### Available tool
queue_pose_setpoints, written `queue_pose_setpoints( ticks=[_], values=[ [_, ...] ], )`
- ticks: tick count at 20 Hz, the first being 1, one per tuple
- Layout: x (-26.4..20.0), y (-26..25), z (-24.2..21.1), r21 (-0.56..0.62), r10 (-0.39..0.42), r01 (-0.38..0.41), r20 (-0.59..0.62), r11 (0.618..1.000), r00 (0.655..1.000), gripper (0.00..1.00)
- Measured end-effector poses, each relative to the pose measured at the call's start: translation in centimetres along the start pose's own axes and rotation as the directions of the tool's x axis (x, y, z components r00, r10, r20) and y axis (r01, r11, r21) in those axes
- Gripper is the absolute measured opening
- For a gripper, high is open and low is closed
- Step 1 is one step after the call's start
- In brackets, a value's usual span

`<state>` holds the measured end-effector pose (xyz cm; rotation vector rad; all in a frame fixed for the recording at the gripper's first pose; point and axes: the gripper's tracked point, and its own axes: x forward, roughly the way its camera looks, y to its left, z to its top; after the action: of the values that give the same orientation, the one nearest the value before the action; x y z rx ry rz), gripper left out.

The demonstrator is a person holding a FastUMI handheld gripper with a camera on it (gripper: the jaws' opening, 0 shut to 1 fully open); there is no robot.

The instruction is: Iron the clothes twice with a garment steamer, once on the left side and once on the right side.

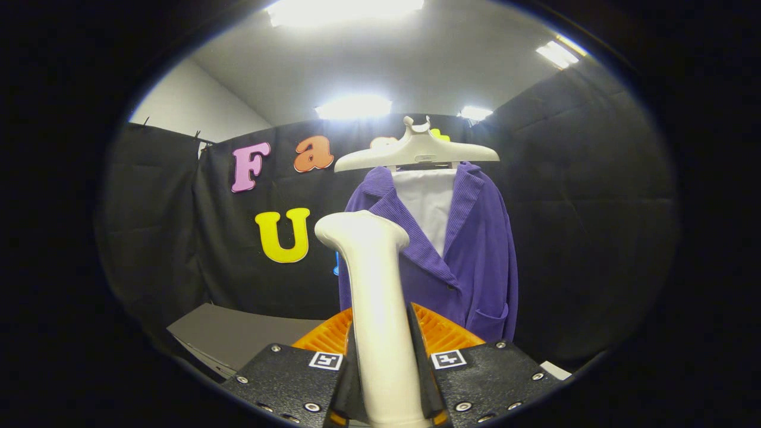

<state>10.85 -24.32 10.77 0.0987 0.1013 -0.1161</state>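
Tool, lower centre of frame, is clamped on the steamer handle, both fingers pressing its sides. Purple coat hangs on a hanger, centre frame, beyond the steamer head. Recommend keeping the grip firm and leading the head squarely to one coat front.

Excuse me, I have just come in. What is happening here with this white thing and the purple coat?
A hand-held gripper is shut on the handle of a white garment steamer, with both fingers pressing its sides. The steamer head points up, in front of a purple coat. The coat hangs on a white hanger beyond the fingers, before the black booth wall. Whether the head touches the cloth I cannot tell. A grey surface lies lower, beside the fingers.
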Motion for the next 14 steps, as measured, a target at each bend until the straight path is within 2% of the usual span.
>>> queue_pose_setpoints(
  ticks=[8,14],
  values=[
    [4.0,-0.7,2.3,0.01,-0.081,0.08,0.088,0.997,0.993,0.39],
    [8.7,-1.7,1.7,-0.035,-0.152,0.155,0.087,0.987,0.985,0.39]
  ],
)
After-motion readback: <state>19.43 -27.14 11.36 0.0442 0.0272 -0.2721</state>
